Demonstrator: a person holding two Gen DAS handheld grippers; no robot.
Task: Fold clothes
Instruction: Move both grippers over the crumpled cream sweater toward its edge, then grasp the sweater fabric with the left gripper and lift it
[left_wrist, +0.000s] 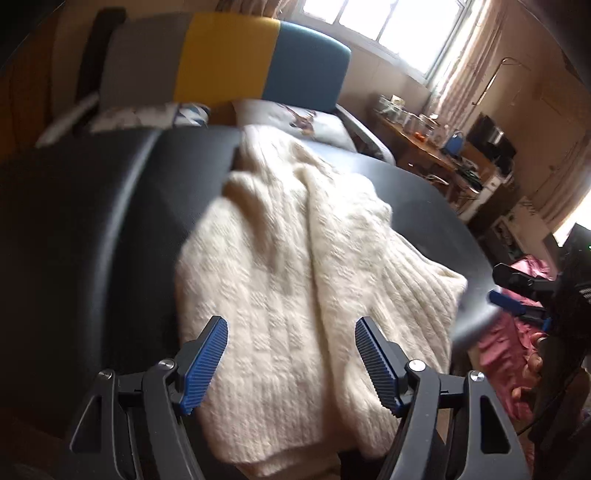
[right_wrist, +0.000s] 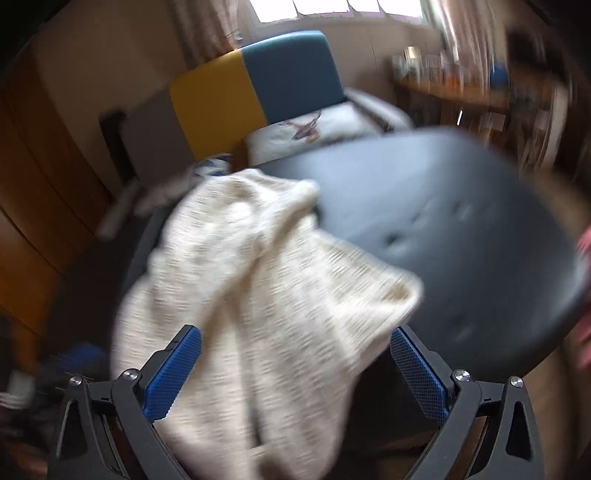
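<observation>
A cream knitted sweater (left_wrist: 295, 240) lies bunched in long folds on a black table (left_wrist: 92, 221), its near end hanging over the front edge. My left gripper (left_wrist: 291, 325) is open just above the sweater's near part, the blue pads on either side of a fold. The right gripper (left_wrist: 498, 288) shows at the far right, off the table's corner. In the blurred right wrist view, the sweater (right_wrist: 258, 277) drapes between the wide-apart fingers of my right gripper (right_wrist: 295, 332), which is open and grips nothing. The bare table (right_wrist: 443, 203) lies to the right of the sweater.
A headboard in grey, yellow and teal panels (left_wrist: 229, 59) stands behind the table, with a printed pillow (left_wrist: 295, 118) below it. A cluttered wooden desk (left_wrist: 424, 136) stands at the back right under a window. Pink fabric (left_wrist: 502, 354) lies low at the right.
</observation>
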